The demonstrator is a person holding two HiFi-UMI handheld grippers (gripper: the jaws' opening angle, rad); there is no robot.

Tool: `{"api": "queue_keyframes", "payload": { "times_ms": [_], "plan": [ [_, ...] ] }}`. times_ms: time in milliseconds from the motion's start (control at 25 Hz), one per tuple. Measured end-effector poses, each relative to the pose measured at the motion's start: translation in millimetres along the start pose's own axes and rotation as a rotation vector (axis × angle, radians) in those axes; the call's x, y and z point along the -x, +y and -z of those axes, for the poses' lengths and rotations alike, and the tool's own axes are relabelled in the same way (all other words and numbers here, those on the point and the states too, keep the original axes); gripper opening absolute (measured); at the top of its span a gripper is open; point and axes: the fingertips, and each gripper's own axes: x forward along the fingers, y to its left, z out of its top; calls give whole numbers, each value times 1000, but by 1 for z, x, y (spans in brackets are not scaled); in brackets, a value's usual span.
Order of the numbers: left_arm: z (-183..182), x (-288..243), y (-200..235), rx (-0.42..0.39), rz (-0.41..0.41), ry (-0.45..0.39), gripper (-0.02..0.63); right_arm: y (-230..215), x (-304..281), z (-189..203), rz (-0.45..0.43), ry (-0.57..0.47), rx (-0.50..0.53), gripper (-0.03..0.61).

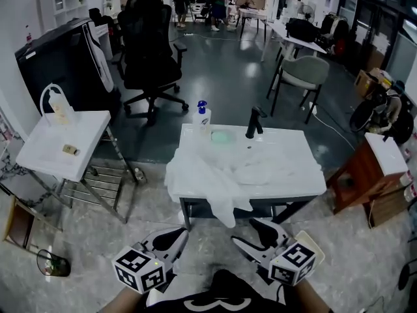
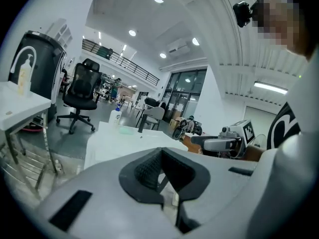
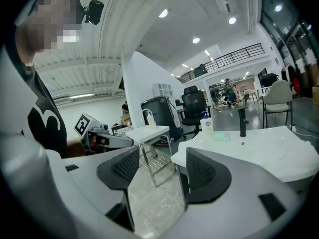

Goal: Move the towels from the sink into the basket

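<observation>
Two white towels (image 1: 218, 175) are seen heaped in the sink (image 1: 306, 150), draped over its near rim, well apart from both grippers. The left gripper (image 1: 174, 235) jaws are pressed together; the right gripper (image 1: 246, 232) jaws are spread, empty.

Bare floor (image 1: 208, 248) lies open before the sink (image 1: 306, 182); faucet (image 1: 254, 122) and soap bottle (image 1: 202, 117) line its back edge.

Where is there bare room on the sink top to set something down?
Bare: the sink right of the faucet, out to its right edge. Crowded: towels cover the middle, left and front; the soap bottle and green pad fill the back left.
</observation>
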Motion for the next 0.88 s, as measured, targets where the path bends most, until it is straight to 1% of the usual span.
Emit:
{"api": "queue_keyframes", "payload": {
  "times_ms": [120, 240, 320, 440, 640, 760, 880],
  "plan": [
    [-3, -8, 14, 25, -5, -12, 6, -7, -19, -3, -38, -8, -10, 273],
    [-8, -20, 32, 31, -28, -15, 6, -20, -43, -9, -68, 13, 21, 273],
    [-13, -29, 45, 44, -40, -13, 6, -32, -59, -14, -72, 41, 48, 273],
    [-22, -46, 68, 60, -62, -11, 6, -58, -86, -21, -78, 63, 65, 273],
    [-38, -80, 114, 99, -108, 1, 5, -105, -143, -28, -122, 101, 48, 273],
    [-51, -98, 138, 117, -139, -6, 6, -127, -178, -23, -159, 156, 59, 273],
    [-64, -113, 161, 130, -183, -18, 5, -148, -210, -5, -202, 248, 74, 273]
  ]
}}
